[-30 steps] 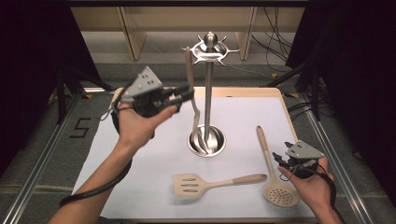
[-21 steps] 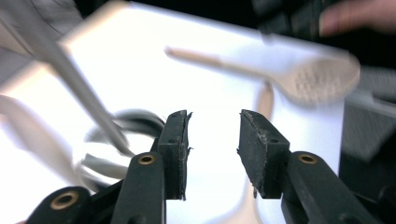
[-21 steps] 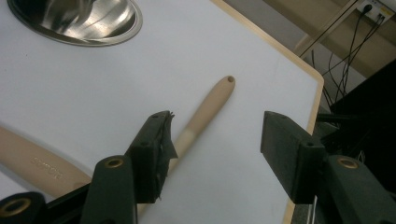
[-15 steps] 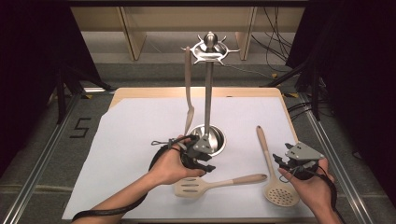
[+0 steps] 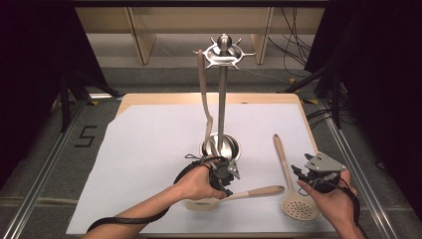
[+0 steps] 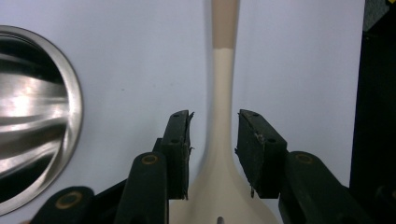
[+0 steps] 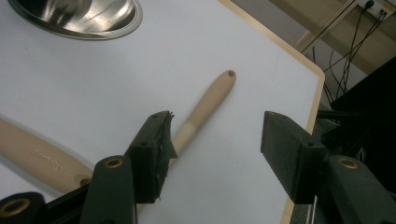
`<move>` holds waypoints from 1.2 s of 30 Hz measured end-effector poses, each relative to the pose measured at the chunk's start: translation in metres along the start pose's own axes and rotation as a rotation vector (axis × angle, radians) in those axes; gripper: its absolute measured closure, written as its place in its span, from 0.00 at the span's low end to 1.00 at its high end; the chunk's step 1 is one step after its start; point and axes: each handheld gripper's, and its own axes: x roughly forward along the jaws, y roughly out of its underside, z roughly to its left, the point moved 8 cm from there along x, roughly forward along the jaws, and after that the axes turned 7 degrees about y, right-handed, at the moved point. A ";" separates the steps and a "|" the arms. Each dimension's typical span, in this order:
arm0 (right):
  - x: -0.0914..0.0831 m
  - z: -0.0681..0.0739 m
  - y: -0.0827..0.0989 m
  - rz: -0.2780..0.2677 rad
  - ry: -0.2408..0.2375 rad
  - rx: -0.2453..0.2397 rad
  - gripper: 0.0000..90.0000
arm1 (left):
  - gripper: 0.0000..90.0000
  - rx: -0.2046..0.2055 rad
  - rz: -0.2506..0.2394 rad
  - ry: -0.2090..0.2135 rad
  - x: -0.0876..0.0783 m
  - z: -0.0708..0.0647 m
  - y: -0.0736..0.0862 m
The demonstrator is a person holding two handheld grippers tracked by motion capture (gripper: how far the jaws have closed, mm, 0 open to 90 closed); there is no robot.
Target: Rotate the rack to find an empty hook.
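A beige slotted turner (image 5: 256, 191) lies near the table's front edge. My left gripper (image 5: 228, 175) has come down over it. Its jaws have just been closing and stand on either side of the turner's neck (image 6: 219, 140), with a gap at each pad, so this left gripper (image 6: 214, 122) is open. At the front right my right gripper (image 5: 301, 174) is held still and open. The handle of a beige skimmer (image 5: 298, 206) runs past one black pad, and nothing is gripped by the right gripper (image 7: 215, 126). The skimmer handle (image 7: 205, 105) rests on the sheet.
A steel utensil stand (image 5: 221, 99) rises from a round base (image 5: 220, 147) at the table's middle, with a beige utensil (image 5: 205, 94) hanging from its top hooks. A white sheet (image 5: 149, 149) covers the wooden table. Cables and shelves sit beyond the far edge.
My left hand has dropped from high at the left of the stand down to the table, over the turner. The right hand has stayed put.
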 end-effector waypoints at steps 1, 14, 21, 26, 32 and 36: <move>0.000 0.000 0.000 0.000 -0.001 -0.003 0.49 | 0.71 0.003 0.008 0.006 0.002 -0.001 0.000; 0.000 0.000 0.000 0.003 -0.005 -0.003 0.49 | 0.71 0.048 0.120 0.034 0.025 -0.006 -0.003; 0.000 0.002 0.001 0.013 -0.014 0.003 0.49 | 0.72 0.055 0.165 0.021 0.033 -0.005 0.002; 0.000 0.001 0.001 0.010 -0.013 -0.004 0.49 | 0.74 0.051 0.192 0.021 0.037 -0.006 0.006; 0.000 0.002 0.001 0.013 -0.013 0.006 0.49 | 0.82 0.043 0.202 0.006 0.036 -0.006 0.007; 0.000 0.000 0.001 0.003 -0.007 -0.005 0.49 | 0.83 0.012 0.212 -0.005 0.036 -0.005 0.006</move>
